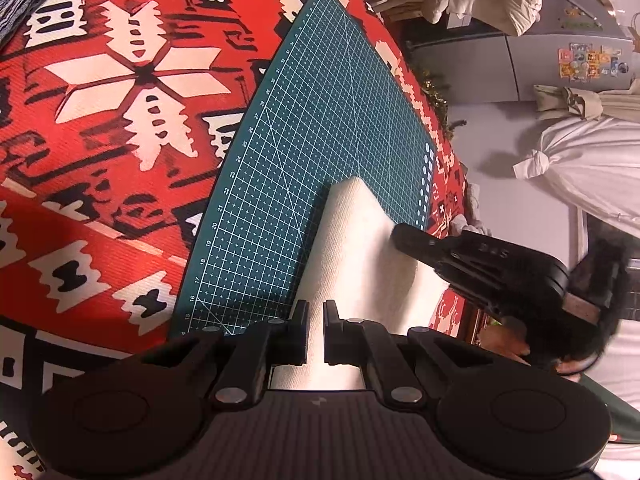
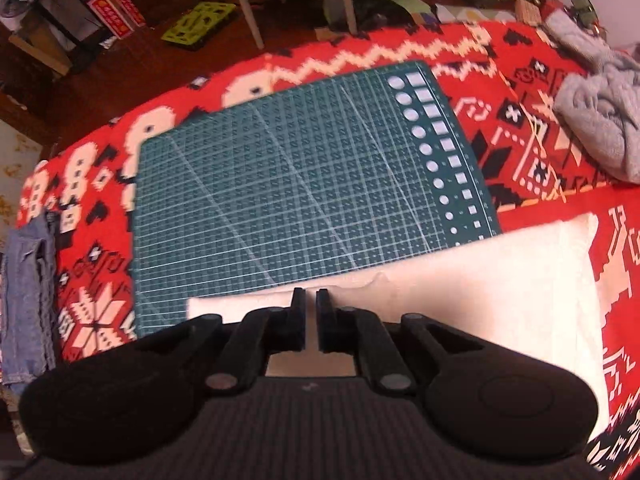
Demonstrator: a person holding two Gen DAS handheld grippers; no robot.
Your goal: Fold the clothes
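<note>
Cream cloth (image 2: 460,280) lies folded into a flat, thick rectangle across the near edge of my green cutting mat (image 2: 300,184), one end spilling off the mat onto the red blanket (image 2: 520,52). Its weave looks fine and soft, with a small pucker along the top edge just ahead of my right tongs (image 2: 311,302). Those tongs hover low over that edge with the jaws drawn to a narrow slit, and I cannot tell whether any fabric is caught between them. My left tongs (image 1: 316,312) point along the length of the cloth (image 1: 360,264) from its other end, jaws likewise almost together with a thin gap, cloth showing pale through it; whether they pinch it I cannot tell. From the left wrist view my right tongs (image 1: 404,236) come in from the side, their black tip resting on the cloth's surface. The mat is smooth, ruled in a pale grid with numbered edges and rows of white circles and squares down one side. The blanket beneath is ribbed knit, red with white and black snowflake and zigzag patterns. A grey crumpled garment (image 2: 596,120) sits at the far right, and blue denim (image 2: 28,300) hangs at the left edge. Beyond are dark wood flooring, a lime green crate (image 2: 198,24) and white tied bundles (image 1: 592,168).
</note>
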